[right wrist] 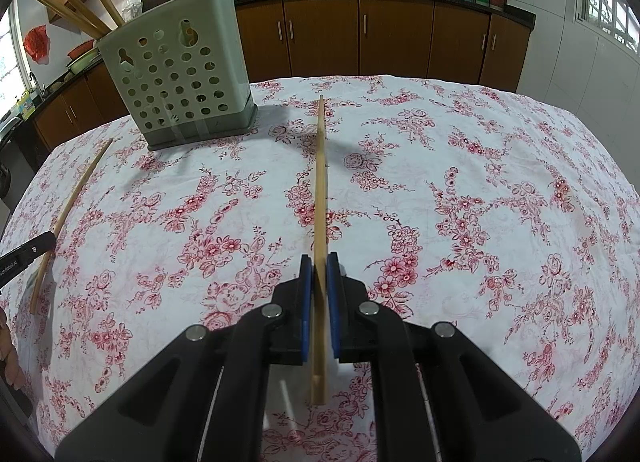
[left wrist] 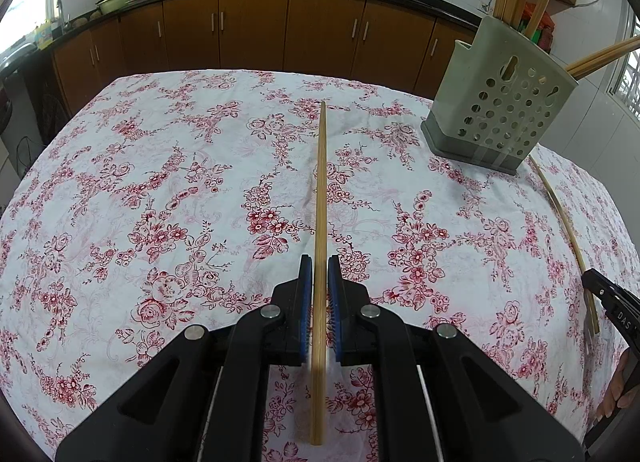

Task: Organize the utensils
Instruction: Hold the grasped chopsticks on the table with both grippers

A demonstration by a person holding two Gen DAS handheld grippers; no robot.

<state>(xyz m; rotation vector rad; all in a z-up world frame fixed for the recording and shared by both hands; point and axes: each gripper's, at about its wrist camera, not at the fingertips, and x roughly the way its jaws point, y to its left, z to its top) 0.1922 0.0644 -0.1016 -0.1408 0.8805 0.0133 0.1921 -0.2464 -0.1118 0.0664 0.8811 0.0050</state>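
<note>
In the left wrist view my left gripper (left wrist: 320,266) has its blue pads around a bamboo chopstick (left wrist: 321,182) that points forward over the floral tablecloth; a narrow gap shows on each side of the stick. In the right wrist view my right gripper (right wrist: 319,262) is shut on another bamboo chopstick (right wrist: 320,182), held above the cloth and casting a shadow. A pale green perforated utensil holder (left wrist: 500,102) stands at the far right of the left view and at the far left of the right view (right wrist: 176,70), with several chopsticks standing in it.
The table carries a white cloth with red flowers (left wrist: 180,182). The other gripper's chopstick shows at each view's edge (left wrist: 568,230) (right wrist: 68,206). Brown kitchen cabinets (left wrist: 260,30) and a counter with woks run behind the table.
</note>
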